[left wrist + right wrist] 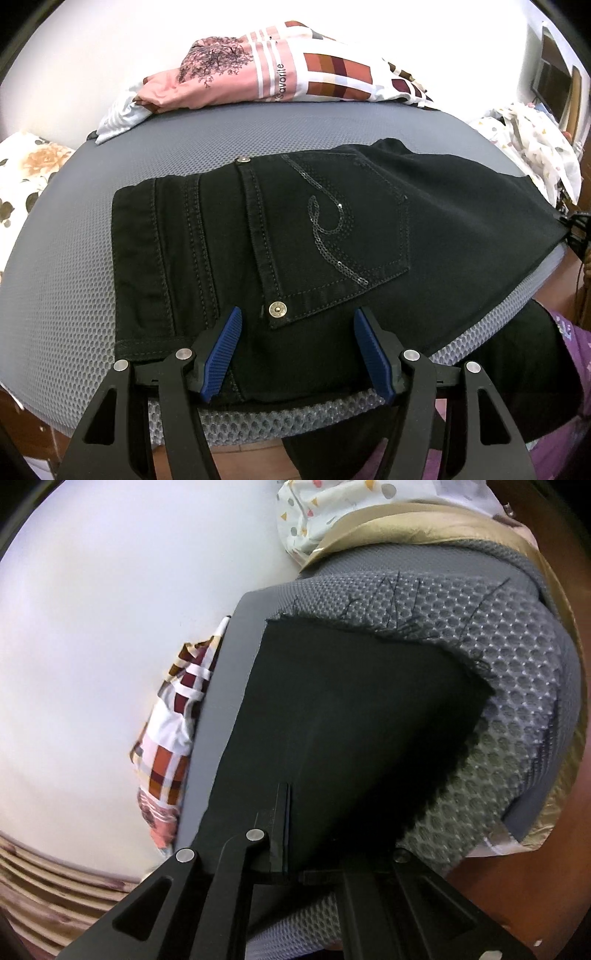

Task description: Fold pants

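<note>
Black denim pants point(332, 229) flat on grey mesh pad point(74, 258), back side up. Long axis across left wrist view: waistband at left, legs off to right, past pad's right edge. Back pocket point(343, 236) with sequin swirl near middle; brass rivet point(277, 309) at pocket's near corner. Near edge of pants draped over pad's front rim.

Left gripper point(297, 354) poised over that near edge, blue pads point(221, 354) well apart, roughly half spread, denim below and between them; pads not pressing on cloth, contact with fabric unclear.

Far right of same view: right gripper point(576, 229) at stretched corner of pants. In right wrist view, right gripper point(284, 830) fully closed, fingers edge to edge, pinching black fabric point(351, 720); leg runs away from fingers to frayed hem point(388, 631) lying on mesh.

Behind pad: folded pink and checked clothes point(258, 74) against white wall point(110, 44). Floral cloth point(29, 173) at far left, spotted white cloth point(535, 147) at far right.
</note>
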Available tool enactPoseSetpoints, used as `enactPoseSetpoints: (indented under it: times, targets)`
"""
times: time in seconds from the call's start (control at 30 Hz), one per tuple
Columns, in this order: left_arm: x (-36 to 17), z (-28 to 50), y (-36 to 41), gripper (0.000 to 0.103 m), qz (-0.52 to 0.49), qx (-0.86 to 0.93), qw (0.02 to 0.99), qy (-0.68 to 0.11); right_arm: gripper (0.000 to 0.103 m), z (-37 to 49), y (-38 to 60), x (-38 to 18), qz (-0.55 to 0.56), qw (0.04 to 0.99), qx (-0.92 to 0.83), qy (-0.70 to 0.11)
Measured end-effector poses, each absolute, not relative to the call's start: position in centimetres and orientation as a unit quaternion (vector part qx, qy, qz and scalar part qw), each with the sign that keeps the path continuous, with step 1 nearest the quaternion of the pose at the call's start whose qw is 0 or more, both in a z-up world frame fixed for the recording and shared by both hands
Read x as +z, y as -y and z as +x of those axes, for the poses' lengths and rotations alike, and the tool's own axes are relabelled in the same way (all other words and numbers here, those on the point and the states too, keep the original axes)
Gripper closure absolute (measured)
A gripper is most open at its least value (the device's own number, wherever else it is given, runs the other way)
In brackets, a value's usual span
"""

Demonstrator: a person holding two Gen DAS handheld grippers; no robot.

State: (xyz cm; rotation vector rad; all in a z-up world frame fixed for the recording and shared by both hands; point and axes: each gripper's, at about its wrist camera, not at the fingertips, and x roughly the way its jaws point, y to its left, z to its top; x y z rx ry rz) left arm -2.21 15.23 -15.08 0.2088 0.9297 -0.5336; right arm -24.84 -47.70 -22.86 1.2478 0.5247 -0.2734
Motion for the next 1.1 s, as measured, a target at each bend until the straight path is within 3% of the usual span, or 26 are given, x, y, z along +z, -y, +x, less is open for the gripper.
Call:
enactPoseSetpoints:
  times: [0.27,0.37,0.47,0.5,0.53,0.63,0.87,1.1]
  targets:
    - [-15.2,-2.6,-15.3,0.038,0.095,-0.253,0.859,-0.434,0.102,-25.7,48.8,-23.2,0.586,0.765,-0.109,-0.242]
    - [-15.2,-2.6,-15.3,0.037,0.096,-0.254,0.859,-0.435,0.094,-27.7,50.5,-23.7,0.617,0.75,-0.126,-0.202]
    - [-15.2,-2.7,-15.3,0.035,0.098,-0.254,0.859,-0.433,0.1,-30.8,52.6,-23.5,0.613,0.747,-0.177,-0.186]
    - [-15.2,-2.8,-15.2,0.035,0.099,-0.252,0.859,-0.433,0.1,-31.6,53.0,-22.9,0.599,0.752,-0.201,-0.188]
    - [-15.1,-2.7,-15.1,0.035,0.099,-0.251,0.86,-0.434,0.09,-32.2,53.1,-21.8,0.578,0.757,-0.235,-0.192]
    - [-14.5,-2.7,-15.1,0.035,0.09,-0.247,0.863,-0.432,0.09,-32.0,52.4,-17.7,0.519,0.794,-0.259,-0.182]
    - [-10.8,-3.2,-15.4,0.032,0.075,-0.226,0.883,-0.404,0.089,-18.2,40.8,-10.2,0.373,0.889,-0.025,-0.265]
    - [-7.7,-3.6,-17.4,0.03,0.033,-0.176,0.899,-0.4,0.088,-4.7,24.2,-13.2,0.3,0.853,0.178,-0.387]
